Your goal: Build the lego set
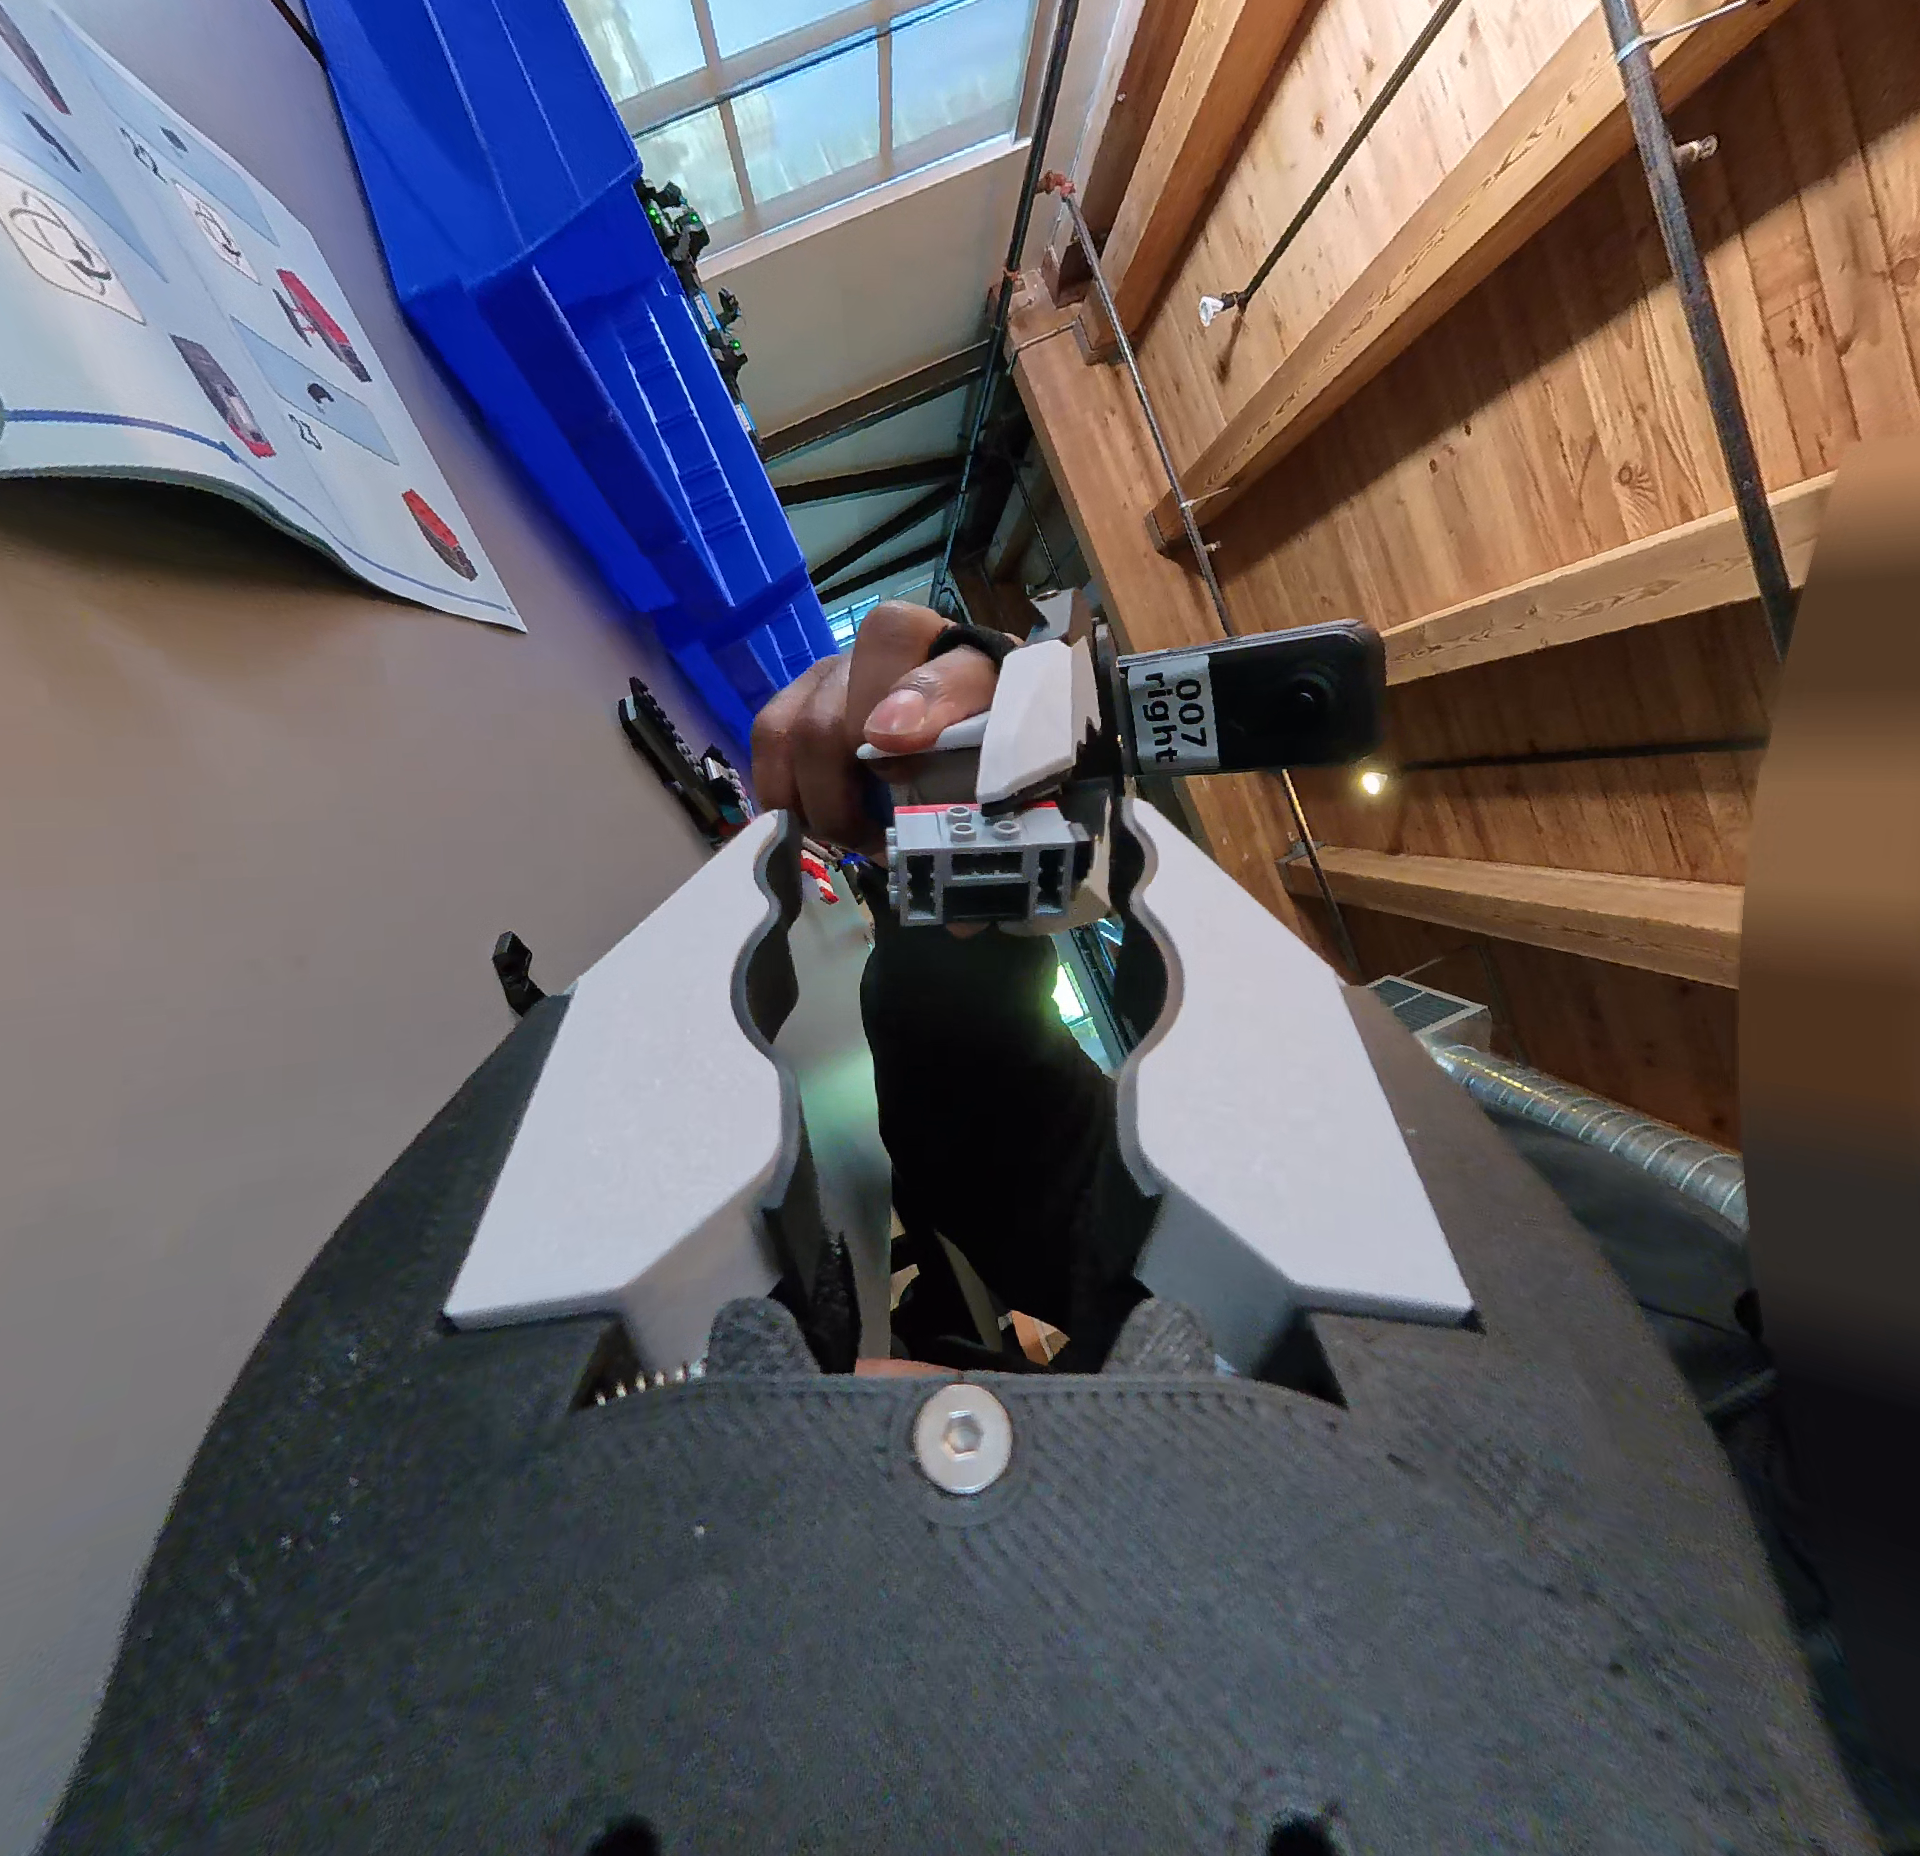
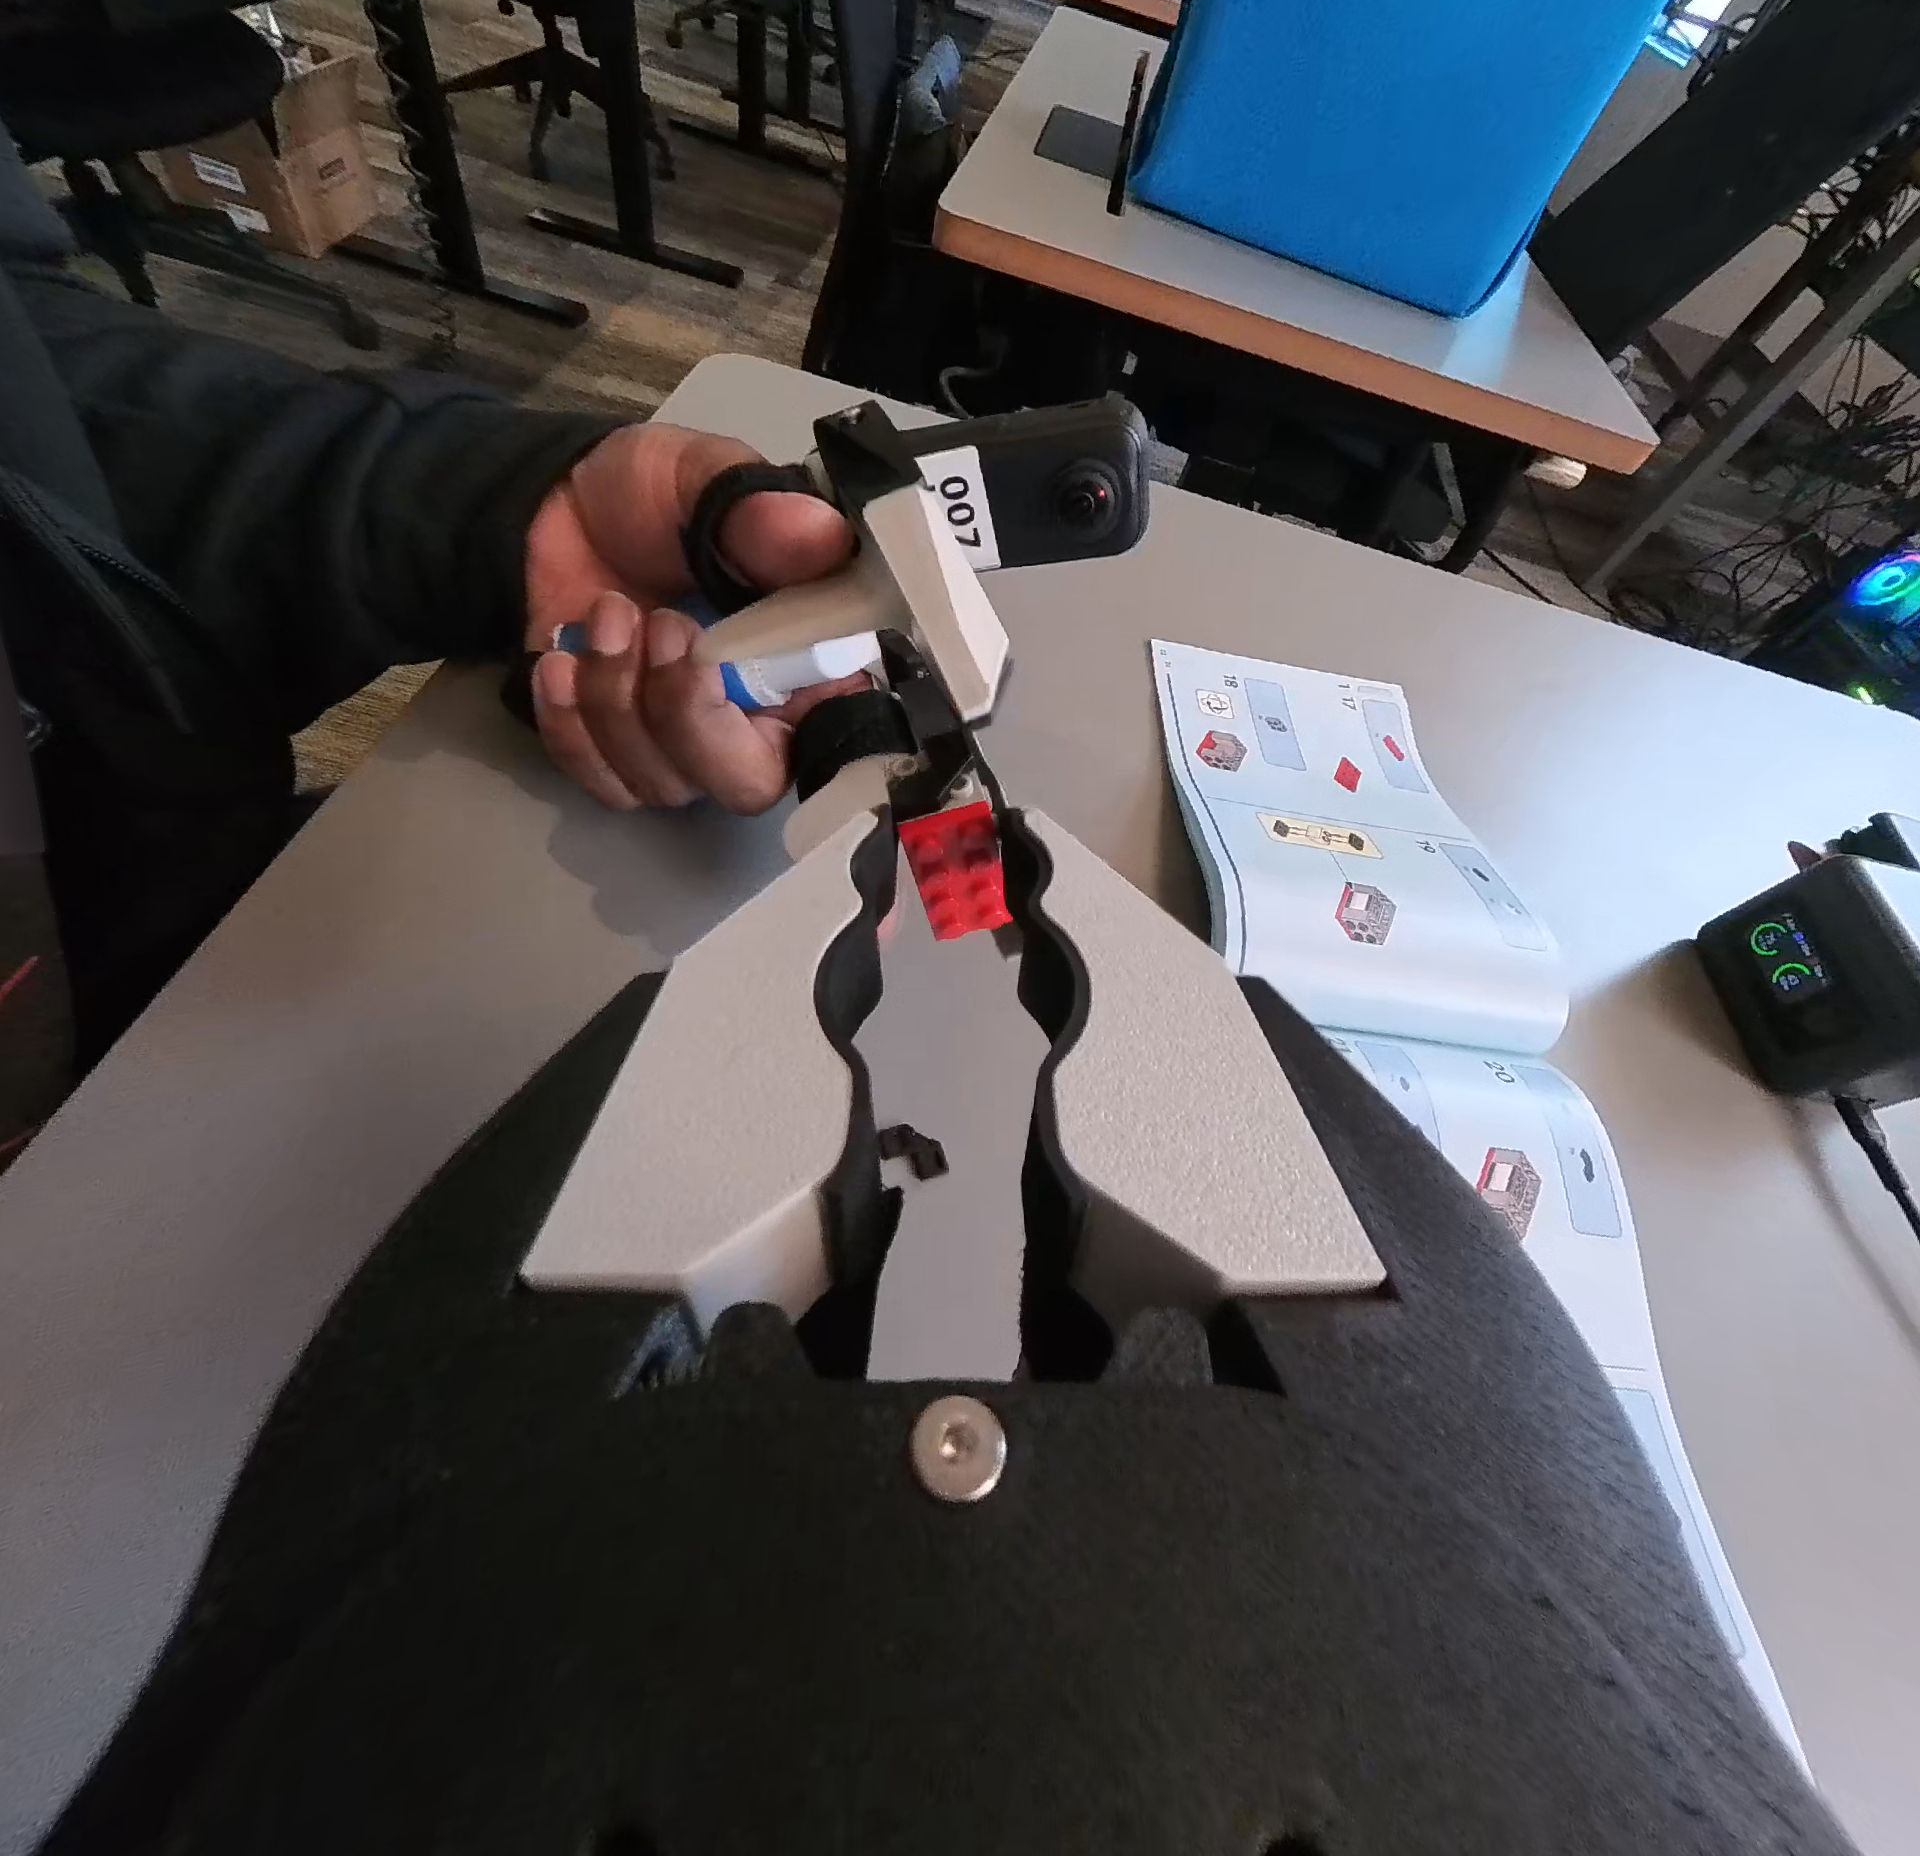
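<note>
We hold the small grey-and-red lego assembly (image 2: 954, 871) in the air above the counter (image 2: 312, 1027), both grippers' jaws closed on it. Loose pieces (image 1: 686, 767) lie near the counter's far edge, beside the open instruction booklet (image 2: 1382, 871); most building seems left.

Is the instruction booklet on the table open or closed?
Open. In the right wrist view the instruction booklet lies spread on the grey table, two printed pages showing with the fold between them, the far page curving upward.
</note>
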